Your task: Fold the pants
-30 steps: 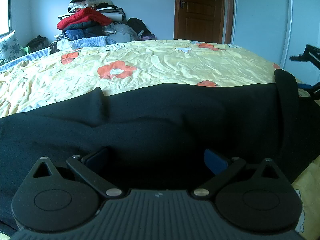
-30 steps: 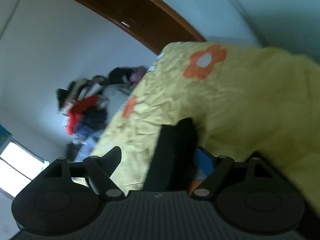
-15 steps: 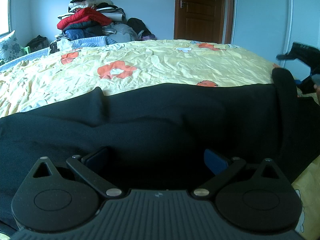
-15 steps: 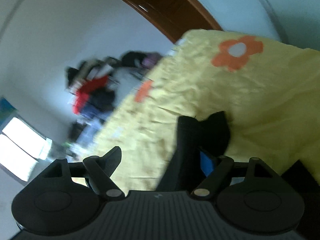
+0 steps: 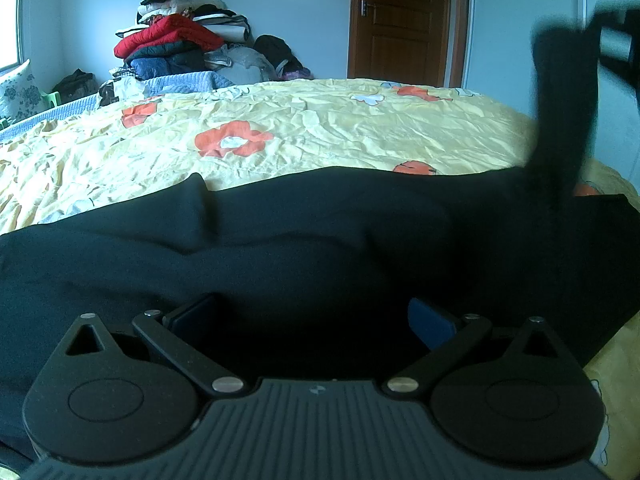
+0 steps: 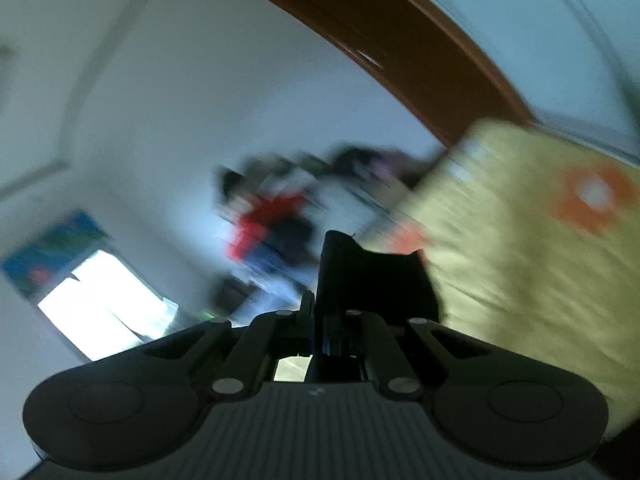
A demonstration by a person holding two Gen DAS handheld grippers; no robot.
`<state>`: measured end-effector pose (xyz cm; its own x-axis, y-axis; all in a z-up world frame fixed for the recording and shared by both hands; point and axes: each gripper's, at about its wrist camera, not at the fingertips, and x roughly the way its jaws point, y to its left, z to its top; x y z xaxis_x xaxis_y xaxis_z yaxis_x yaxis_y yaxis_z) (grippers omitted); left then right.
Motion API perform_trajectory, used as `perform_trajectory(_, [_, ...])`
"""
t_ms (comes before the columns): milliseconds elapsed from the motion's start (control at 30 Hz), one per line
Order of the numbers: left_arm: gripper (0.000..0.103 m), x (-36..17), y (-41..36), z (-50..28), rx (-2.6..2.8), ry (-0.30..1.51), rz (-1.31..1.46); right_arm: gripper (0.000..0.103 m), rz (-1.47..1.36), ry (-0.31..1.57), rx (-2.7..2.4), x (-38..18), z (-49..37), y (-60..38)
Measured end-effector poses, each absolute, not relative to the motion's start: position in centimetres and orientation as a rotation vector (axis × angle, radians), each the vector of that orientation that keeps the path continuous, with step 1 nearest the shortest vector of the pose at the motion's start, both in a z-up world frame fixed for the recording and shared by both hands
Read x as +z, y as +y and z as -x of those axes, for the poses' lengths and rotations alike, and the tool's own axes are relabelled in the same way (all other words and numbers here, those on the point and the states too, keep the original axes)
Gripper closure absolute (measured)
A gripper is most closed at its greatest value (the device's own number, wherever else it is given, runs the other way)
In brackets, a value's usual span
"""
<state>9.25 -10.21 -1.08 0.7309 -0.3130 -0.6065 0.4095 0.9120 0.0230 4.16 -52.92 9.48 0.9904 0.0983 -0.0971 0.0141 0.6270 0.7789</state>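
Black pants [image 5: 320, 240] lie across the yellow bedspread [image 5: 320, 132]; your right gripper [image 6: 336, 316] has clamped their end and lifts it. Left gripper [image 5: 312, 316] rests on them, jaws apart. Carry that end over evenly, keeping the edges lined up

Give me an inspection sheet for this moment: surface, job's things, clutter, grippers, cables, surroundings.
Surface: bed under a wrinkled yellow flowered sheet.
Job's things: black pants spread across the near edge; one end lifted clear of the bed.
Clutter: clothes pile at the far side, pillow at left.
Grippers: left gripper open over the pants; right gripper has just closed, shut on the lifted end.
Cables: nothing seen.
Surroundings: wooden door, pale walls, window.
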Motion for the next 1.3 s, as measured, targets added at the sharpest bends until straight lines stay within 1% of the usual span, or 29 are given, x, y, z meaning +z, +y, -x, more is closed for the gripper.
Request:
perform_trajectory(100, [0.000,-1.1,-10.2,-9.2,-0.400,0.637,-0.158,0.099,-0.847,0.027,0.062,12.8,-1.2,-51.8])
perform_trajectory(167, [0.000,-1.0,-10.2,-9.2,-0.400,0.638,-0.158,0.099,-0.873,0.001,0.013,12.0,2.1,-52.1])
perform_trajectory(233, [0.000,-1.1,-10.2,-9.3,-0.401,0.638,-0.158,0.099,-0.900,0.023,-0.082,9.8,5.3,-52.7])
perform_trajectory(367, [0.000,-1.0,-10.0,-9.1,-0.413,0.630,-0.152,0.099,-1.020,0.163,-0.344,2.3,11.1,-55.3])
perform_trajectory(467, [0.001,-0.6,-10.0,-8.3,-0.484,0.605,-0.153,0.099,-1.082,0.254,-0.441,-2.2,13.1,-56.1])
perform_trajectory(533, [0.001,-0.2,-10.6,-7.5,-0.563,0.603,-0.194,0.099,-1.088,0.275,-0.459,-3.4,13.4,-55.7])
perform_trajectory(700, [0.001,0.6,-11.7,-5.7,-0.637,0.553,-0.286,0.099,-1.052,0.257,-0.463,-2.8,14.1,-54.6])
perform_trajectory(867, [0.001,2.2,-11.2,-5.9,-0.666,0.554,-0.234,0.099,-1.024,0.215,-0.456,-1.1,16.2,-53.6])
perform_trajectory(1000, [0.000,2.3,-10.8,-6.4,-0.630,0.548,-0.267,0.099,-0.932,0.306,-0.524,-1.1,16.3,-53.1])
perform_trajectory(1033, [0.001,2.2,-10.7,-6.5,-0.611,0.548,-0.277,0.094,-0.930,0.336,-0.537,-1.6,16.1,-53.2])
perform_trajectory(1100, [0.000,2.2,-10.4,-7.0,-0.577,0.552,-0.286,0.093,-0.917,0.403,-0.566,-1.8,15.3,-53.3])
perform_trajectory(1133, [0.000,2.2,-10.1,-7.2,-0.561,0.552,-0.285,0.089,-0.900,0.381,-0.590,-1.4,15.5,-53.0])
perform_trajectory(1167, [0.000,2.1,-9.8,-7.5,-0.548,0.552,-0.284,0.081,-0.849,0.361,-0.662,-0.6,15.6,-52.4])
perform_trajectory(1200, [0.000,1.9,-9.6,-7.9,-0.537,0.566,-0.290,0.079,-0.758,0.338,-0.754,0.6,15.4,-51.5])
perform_trajectory(1267, [0.003,1.2,-9.4,-9.0,-0.555,0.665,-0.315,0.076,-0.518,0.283,-0.800,3.2,14.1,-48.7])
perform_trajectory(1300, [0.003,0.5,-9.4,-9.4,-0.579,0.732,-0.322,0.070,-0.428,0.294,-0.721,4.1,12.9,-47.4])
